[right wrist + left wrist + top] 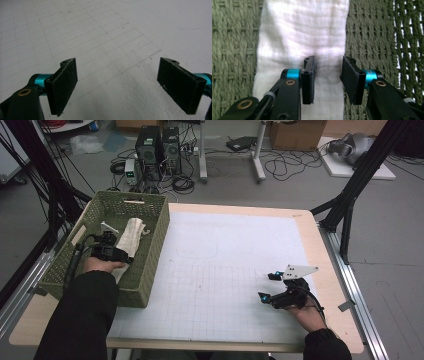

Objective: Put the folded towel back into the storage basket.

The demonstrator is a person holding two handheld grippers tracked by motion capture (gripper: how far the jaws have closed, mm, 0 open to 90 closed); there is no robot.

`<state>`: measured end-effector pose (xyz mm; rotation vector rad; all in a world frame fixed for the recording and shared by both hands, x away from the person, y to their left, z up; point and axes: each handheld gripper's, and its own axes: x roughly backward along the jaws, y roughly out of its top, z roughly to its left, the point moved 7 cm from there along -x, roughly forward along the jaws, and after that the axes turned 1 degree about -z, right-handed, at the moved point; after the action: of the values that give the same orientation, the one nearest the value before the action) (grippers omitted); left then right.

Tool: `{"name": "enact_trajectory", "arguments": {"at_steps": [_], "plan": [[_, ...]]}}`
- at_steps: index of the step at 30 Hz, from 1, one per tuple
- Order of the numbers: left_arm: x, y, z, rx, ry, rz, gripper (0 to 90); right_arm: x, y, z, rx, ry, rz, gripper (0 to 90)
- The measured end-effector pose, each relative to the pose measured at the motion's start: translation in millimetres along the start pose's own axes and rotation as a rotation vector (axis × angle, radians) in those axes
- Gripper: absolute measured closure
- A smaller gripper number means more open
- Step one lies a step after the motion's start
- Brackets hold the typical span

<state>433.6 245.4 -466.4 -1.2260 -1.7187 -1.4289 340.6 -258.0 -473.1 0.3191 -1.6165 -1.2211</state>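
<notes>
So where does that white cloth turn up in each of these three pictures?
High view: the white cloth lies inside the green basket at the left, beside the left gripper.
Left gripper view: the cloth runs down the middle, under the open jaws.
Right gripper view: it is not in this picture; the right gripper faces the gridded mat.
Shared landmark: the basket's green weave.
</notes>
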Motion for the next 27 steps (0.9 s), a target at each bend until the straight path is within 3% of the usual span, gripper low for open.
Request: {"name": "enact_trajectory", "arguments": {"at_steps": [9, 16, 20, 22, 27], "plan": [[20.6, 18.1, -4.2, 0.02, -0.067, -0.186, 56.2, 4.1, 2.1, -0.7, -0.006, -0.007, -0.016, 15.7], [32.0, 22.8, -9.8, 0.027, -0.124, -0.254, 49.7, 8.8, 3.2, -1.0, -0.015, -0.019, -0.032, 15.0], [39.1, 24.1, -17.8, 0.043, -0.218, -0.274, 46.6, 10.5, 3.6, -1.3, -0.021, -0.021, -0.037, 14.4], [46.1, 26.3, -23.5, 0.057, -0.296, -0.308, 46.4, 10.3, 4.4, -1.4, -0.018, -0.02, -0.042, 14.2], [56.9, 27.7, -33.8, 0.044, -0.401, -0.348, 44.1, 11.1, 5.0, -0.6, -0.021, -0.017, -0.042, 13.8]]}}
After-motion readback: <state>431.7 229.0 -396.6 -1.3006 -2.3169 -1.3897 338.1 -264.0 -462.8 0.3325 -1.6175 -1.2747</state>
